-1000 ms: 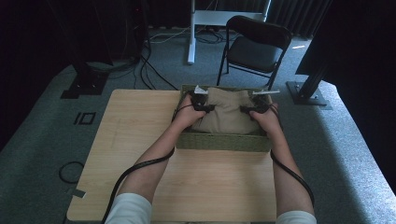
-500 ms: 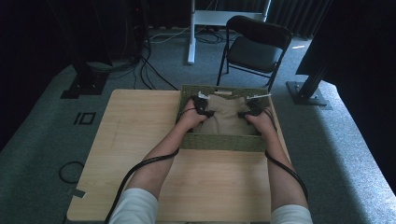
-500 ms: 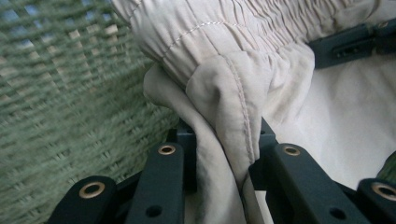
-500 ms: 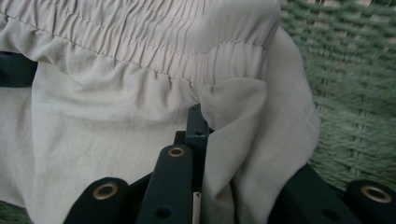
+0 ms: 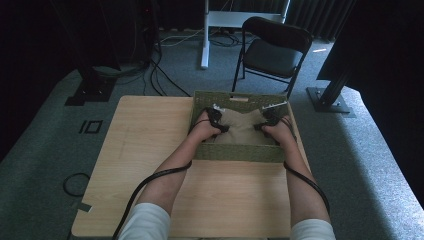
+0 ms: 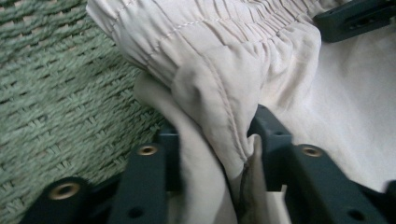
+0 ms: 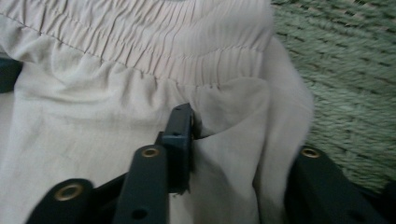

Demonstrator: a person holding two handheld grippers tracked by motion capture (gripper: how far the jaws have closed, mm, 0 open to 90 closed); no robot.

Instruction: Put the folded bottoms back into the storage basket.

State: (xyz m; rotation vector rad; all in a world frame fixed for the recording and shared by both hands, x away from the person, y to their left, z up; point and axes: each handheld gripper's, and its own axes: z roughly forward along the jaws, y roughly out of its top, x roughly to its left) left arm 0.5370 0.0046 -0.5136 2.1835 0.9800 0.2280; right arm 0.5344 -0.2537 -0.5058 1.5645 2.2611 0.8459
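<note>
Inside the green woven basket (image 5: 235, 152) on the worktop (image 5: 150, 150) lies the beige garment (image 5: 240, 127). At its left edge, the left claw (image 6: 212, 140) has just been opening, cloth loose between the jaws. At its right edge, the right claw (image 7: 238, 154) likewise.

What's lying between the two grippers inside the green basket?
The beige garment spans the stretch between the left gripper and right gripper, seen in the high view, inside the woven basket.
</note>
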